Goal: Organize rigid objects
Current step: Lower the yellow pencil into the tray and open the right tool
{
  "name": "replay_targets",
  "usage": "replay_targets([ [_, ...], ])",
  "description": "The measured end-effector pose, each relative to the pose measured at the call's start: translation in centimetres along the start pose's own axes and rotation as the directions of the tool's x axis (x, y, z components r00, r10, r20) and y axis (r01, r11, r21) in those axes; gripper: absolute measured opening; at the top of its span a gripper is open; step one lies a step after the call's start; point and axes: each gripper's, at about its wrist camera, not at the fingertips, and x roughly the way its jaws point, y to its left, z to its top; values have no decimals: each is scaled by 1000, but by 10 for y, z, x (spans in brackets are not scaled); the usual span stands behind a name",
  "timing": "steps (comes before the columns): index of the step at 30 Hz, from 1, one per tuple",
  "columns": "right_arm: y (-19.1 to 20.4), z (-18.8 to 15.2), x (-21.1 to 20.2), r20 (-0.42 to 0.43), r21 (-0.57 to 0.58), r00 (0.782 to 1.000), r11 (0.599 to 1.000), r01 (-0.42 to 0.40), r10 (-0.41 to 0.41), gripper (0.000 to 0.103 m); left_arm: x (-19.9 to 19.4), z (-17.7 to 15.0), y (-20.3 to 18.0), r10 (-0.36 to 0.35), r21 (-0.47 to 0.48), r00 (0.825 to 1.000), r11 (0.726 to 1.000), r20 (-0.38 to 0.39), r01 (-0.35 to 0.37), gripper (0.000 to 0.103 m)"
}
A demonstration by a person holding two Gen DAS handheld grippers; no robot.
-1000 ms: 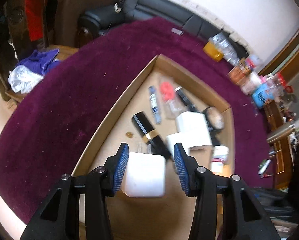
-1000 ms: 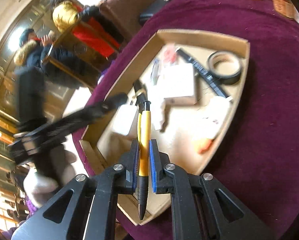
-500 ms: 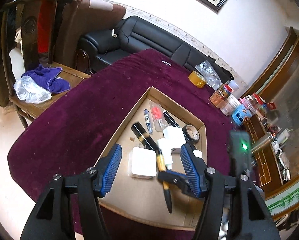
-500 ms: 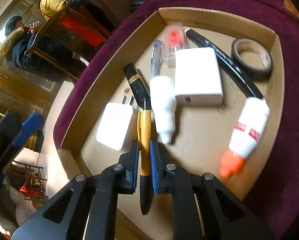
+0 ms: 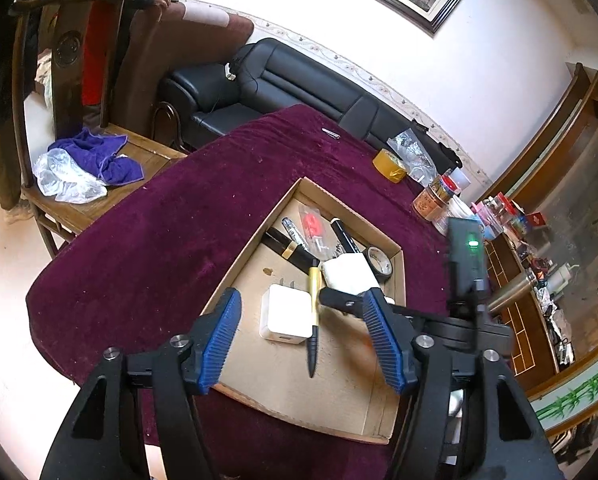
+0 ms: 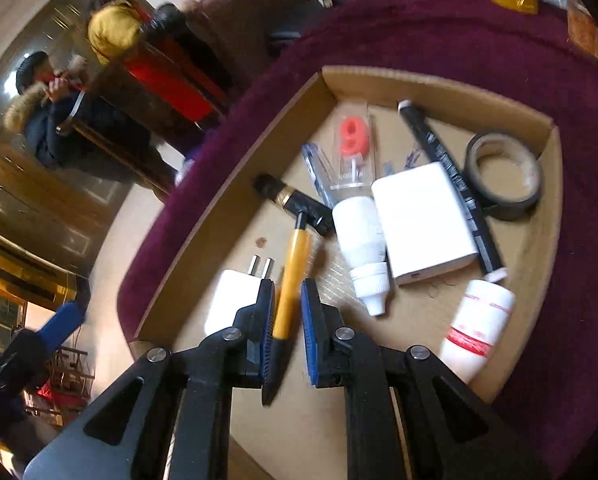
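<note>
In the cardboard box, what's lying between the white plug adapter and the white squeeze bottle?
The yellow pen lies between the white plug adapter and the white squeeze bottle, shown in the right wrist view; the right gripper straddles the pen.

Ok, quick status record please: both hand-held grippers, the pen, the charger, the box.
left hand-held gripper: open, jaws just been opening, nothing between the pads
right hand-held gripper: shut on yellow pen
yellow pen: angled down beside white charger
white charger: lying flat in cardboard box, ungripped
cardboard box: also holds tape roll, white bottle
</note>
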Motion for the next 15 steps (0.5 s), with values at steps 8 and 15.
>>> replay_targets([
  [8, -21, -29, -77, 172, -22, 984, 998, 53, -48, 30, 6, -8, -13, -23, 17, 999, 1000, -29, 24, 60],
  [15, -91, -67, -155, 305, 67, 936, 984, 162, -175, 31, 8, -19, -47, -60, 75, 997, 995, -57, 64, 60],
])
